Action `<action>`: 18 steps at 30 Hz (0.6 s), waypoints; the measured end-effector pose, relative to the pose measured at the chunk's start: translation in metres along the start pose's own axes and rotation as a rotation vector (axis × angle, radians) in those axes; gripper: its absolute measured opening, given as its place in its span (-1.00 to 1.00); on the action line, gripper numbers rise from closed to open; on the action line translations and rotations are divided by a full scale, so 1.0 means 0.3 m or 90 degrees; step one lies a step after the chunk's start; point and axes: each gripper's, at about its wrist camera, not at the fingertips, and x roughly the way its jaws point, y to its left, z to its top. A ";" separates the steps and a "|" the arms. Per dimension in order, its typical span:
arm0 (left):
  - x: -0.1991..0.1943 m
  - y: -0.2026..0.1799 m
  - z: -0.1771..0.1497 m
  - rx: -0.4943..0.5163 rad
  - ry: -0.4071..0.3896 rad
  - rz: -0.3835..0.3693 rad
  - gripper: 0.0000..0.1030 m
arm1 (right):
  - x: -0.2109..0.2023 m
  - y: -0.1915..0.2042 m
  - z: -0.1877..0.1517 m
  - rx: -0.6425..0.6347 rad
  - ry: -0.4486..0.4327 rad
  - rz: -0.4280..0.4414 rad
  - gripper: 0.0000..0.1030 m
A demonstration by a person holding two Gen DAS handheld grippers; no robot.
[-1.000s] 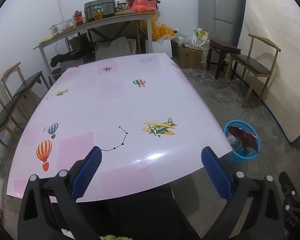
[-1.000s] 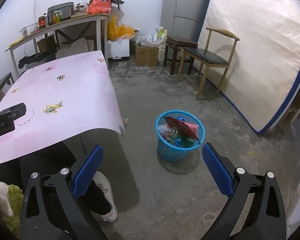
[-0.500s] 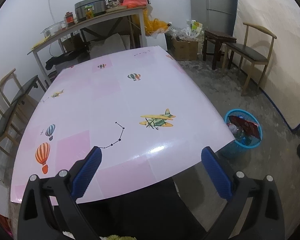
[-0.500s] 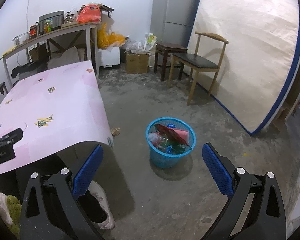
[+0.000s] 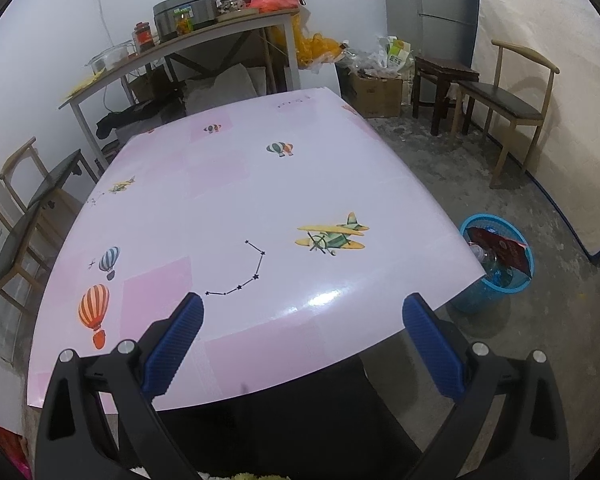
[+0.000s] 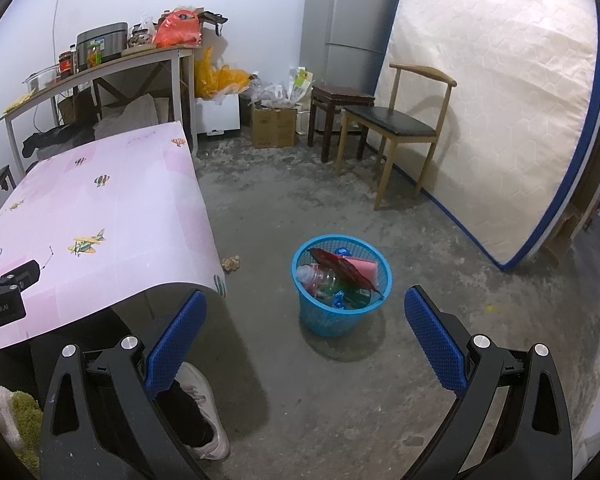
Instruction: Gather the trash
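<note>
A blue mesh trash basket [image 6: 342, 296] stands on the concrete floor right of the table; it also shows in the left wrist view [image 5: 496, 264]. It holds a red wrapper, a plastic bottle, a pink item and other trash. A crumpled brown scrap [image 6: 231, 263] lies on the floor by the table's edge. My left gripper [image 5: 302, 316] is open and empty above the near edge of the pink table [image 5: 240, 200]. My right gripper [image 6: 305, 314] is open and empty, held above the floor in front of the basket.
A wooden chair [image 6: 400, 128], a dark stool [image 6: 340, 104], a cardboard box [image 6: 274, 126], a fridge [image 6: 348, 28] and a leaning mattress [image 6: 500, 92] stand to the right. A cluttered side table [image 5: 188, 48] is behind. Chairs [image 5: 24, 208] stand left. The person's shoe [image 6: 204, 412] is below.
Both grippers have risen and drawn back a little, so the table and the basket look smaller and farther. Both grippers stay open and empty.
</note>
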 end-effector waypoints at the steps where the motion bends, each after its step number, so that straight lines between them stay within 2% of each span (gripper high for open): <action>1: 0.000 0.002 0.001 -0.001 -0.001 0.001 0.89 | 0.000 -0.001 0.000 0.000 0.000 0.000 0.85; 18: -0.009 0.030 0.006 -0.015 -0.007 0.003 0.89 | -0.001 0.001 0.003 -0.001 0.000 0.000 0.85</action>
